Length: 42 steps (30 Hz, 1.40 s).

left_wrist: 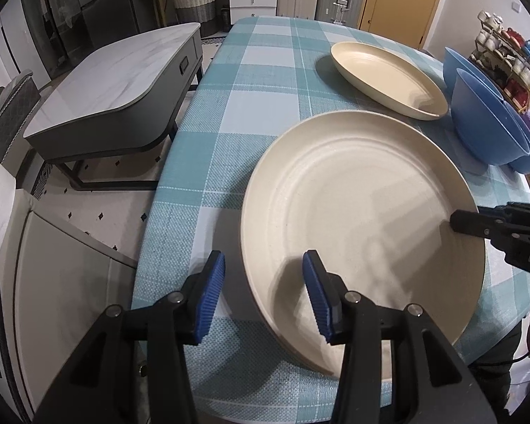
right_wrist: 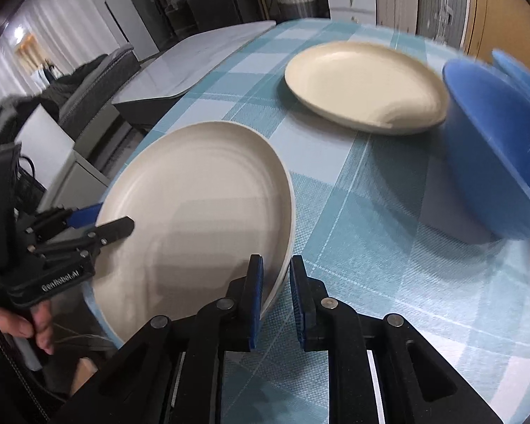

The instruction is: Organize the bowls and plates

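Left wrist view: round ridged cream plate [left_wrist: 364, 212] on woven teal checked cloth [left_wrist: 208, 148] | left gripper [left_wrist: 264, 279] spread astride rim | right gripper [right_wrist: 276, 282] nearly pressed together around rim, contact unclear.

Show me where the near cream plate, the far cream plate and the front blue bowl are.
near cream plate [left_wrist: 364, 212], left wrist view, on its flat centre.
far cream plate [right_wrist: 364, 77], right wrist view, on its inner surface.
front blue bowl [left_wrist: 484, 116], left wrist view, on its outer wall.
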Motion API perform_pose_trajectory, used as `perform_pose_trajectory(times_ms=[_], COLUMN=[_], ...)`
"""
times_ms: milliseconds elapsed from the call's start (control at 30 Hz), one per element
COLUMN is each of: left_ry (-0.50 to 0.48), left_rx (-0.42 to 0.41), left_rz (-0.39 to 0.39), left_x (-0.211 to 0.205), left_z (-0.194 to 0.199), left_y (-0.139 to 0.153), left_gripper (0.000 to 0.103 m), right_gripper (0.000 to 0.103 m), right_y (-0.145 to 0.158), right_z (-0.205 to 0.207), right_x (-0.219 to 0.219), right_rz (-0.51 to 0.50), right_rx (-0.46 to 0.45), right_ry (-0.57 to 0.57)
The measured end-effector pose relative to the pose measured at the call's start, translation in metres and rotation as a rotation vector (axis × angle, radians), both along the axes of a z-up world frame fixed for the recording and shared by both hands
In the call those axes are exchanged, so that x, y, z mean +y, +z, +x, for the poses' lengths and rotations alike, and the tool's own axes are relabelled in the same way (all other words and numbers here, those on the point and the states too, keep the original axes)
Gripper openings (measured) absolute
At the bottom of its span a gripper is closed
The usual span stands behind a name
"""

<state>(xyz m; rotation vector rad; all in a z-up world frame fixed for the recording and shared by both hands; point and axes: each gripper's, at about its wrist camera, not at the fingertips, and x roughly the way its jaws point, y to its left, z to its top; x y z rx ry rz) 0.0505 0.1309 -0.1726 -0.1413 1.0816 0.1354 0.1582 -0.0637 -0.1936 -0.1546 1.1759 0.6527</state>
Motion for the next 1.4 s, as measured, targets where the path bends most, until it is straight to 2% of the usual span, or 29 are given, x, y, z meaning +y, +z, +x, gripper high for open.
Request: perform_pose_trajectory(times_ms=[67, 267, 467, 667, 800, 933, 1233, 1400], left_ry=[0.005, 0.010, 0.013, 0.007, 0.002, 0.004, 0.007, 0.043], left_rx=[-0.003, -0.008, -0.001, -0.010, -0.023, -0.031, -0.008, -0.063], left_rz=[-0.009, -0.024, -0.028, -0.038, -0.045, -0.069, -0.032, 0.006], left_x=[0.002, 0.003, 0.005, 0.006, 0.005, 0.008, 0.004, -0.002], left_z=[0.000, -0.002, -0.002, -0.001, -0.002, -0.003, 0.002, -0.003], left_y=[0.001, 0.002, 0.002, 0.001, 0.000, -0.001, 0.002, 0.020], left_gripper=[0.046, 0.047, 0.047, 0.049, 0.051, 0.052, 0.054, 0.054], right_gripper=[0.016, 0.018, 0.018, 0.018, 0.018, 0.018, 0.019, 0.025], right_y=[-0.002, -0.009, -0.010, 0.001, 0.015, 0.024, 0.041, 0.062], right_z=[0.004, 0.010, 0.008, 0.007, 0.004, -0.001, -0.008, -0.019], right_x=[0.000, 0.009, 0.016, 0.008, 0.003, 0.003, -0.004, -0.011], right_rz=[0.014, -0.022, -0.049, -0.011, 0.023, 0.013, 0.040, 0.076], right_rx=[0.030, 0.034, 0.000, -0.018, -0.051, -0.098, -0.163, -0.239], right_ry=[-0.001, 0.024, 0.017, 0.000, -0.016, -0.018, -0.043, -0.060])
